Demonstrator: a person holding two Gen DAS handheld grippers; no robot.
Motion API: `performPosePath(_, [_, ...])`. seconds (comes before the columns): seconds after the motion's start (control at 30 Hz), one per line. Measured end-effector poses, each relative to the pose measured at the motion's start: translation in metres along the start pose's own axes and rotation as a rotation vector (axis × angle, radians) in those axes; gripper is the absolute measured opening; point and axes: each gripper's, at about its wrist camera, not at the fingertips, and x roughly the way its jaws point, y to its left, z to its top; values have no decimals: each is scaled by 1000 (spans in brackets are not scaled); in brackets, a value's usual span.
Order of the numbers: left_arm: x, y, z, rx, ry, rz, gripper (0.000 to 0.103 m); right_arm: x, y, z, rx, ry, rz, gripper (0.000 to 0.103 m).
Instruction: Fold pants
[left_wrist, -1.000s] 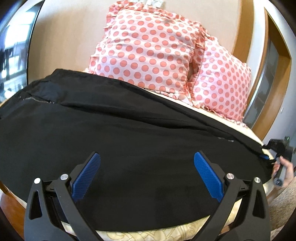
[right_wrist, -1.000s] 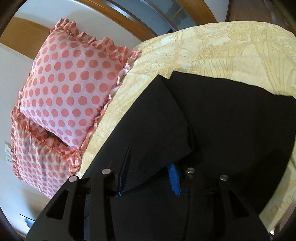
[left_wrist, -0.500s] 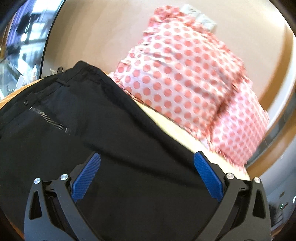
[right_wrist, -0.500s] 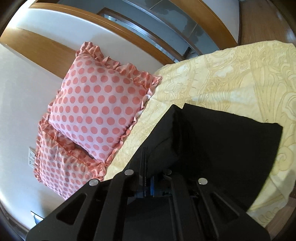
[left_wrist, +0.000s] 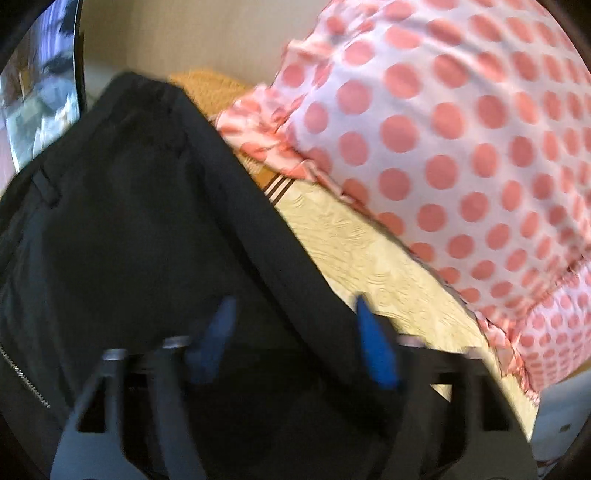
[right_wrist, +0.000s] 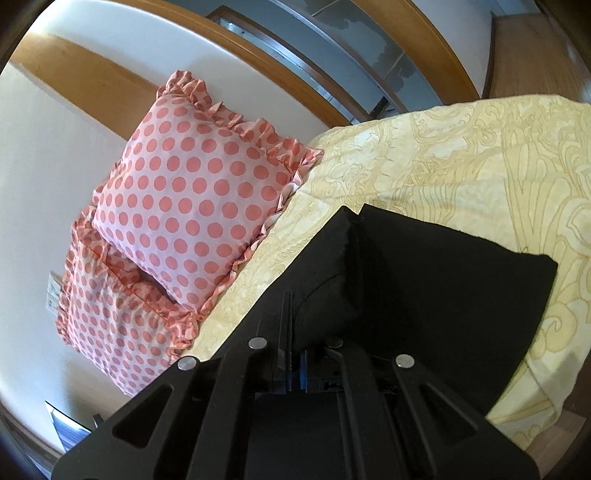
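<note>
Black pants (left_wrist: 140, 229) lie on the bed, waist end toward the left wrist view, with a zipper (left_wrist: 22, 373) at the left edge. My left gripper (left_wrist: 293, 332) straddles the waistband edge beside the pillows. Its jaws are closing, the blue pads still apart with the black fabric between them; the picture is blurred. In the right wrist view the leg end of the pants (right_wrist: 450, 295) lies on the yellow bedspread (right_wrist: 480, 155). My right gripper (right_wrist: 290, 310) is shut on a raised fold of that fabric.
Two pink polka-dot pillows (right_wrist: 192, 199) lean on the wall at the head of the bed, close on the right of the left gripper (left_wrist: 461, 147). Patterned bedspread (left_wrist: 369, 258) shows between pants and pillow. A wooden door frame (right_wrist: 424, 48) stands behind; the bed edge drops off lower right.
The left gripper swept across the pants to the waistband edge by the pillows, and its jaws narrowed from wide open. The right gripper closed on the leg fabric and raised it slightly.
</note>
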Motion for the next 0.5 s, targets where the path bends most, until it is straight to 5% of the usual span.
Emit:
performPosePath(0.03, [1, 4, 0, -20, 10, -30, 17, 2, 0, 1, -1, 2, 3, 3])
performPosePath(0.1, [-5, 14, -2, -61, 6, -82, 9, 4, 1, 3, -6, 1, 4, 3])
performPosePath(0.27, [-92, 35, -37, -22, -158, -175, 6, -7, 5, 10, -28, -48, 17, 3])
performPosePath(0.37, [-168, 64, -96, 11, -291, -222, 7, -21, -1, 17, -36, -86, 3, 3])
performPosePath(0.5, [-205, 114, -187, 3, -323, -188, 8, -28, -15, 16, -25, -85, -49, 3])
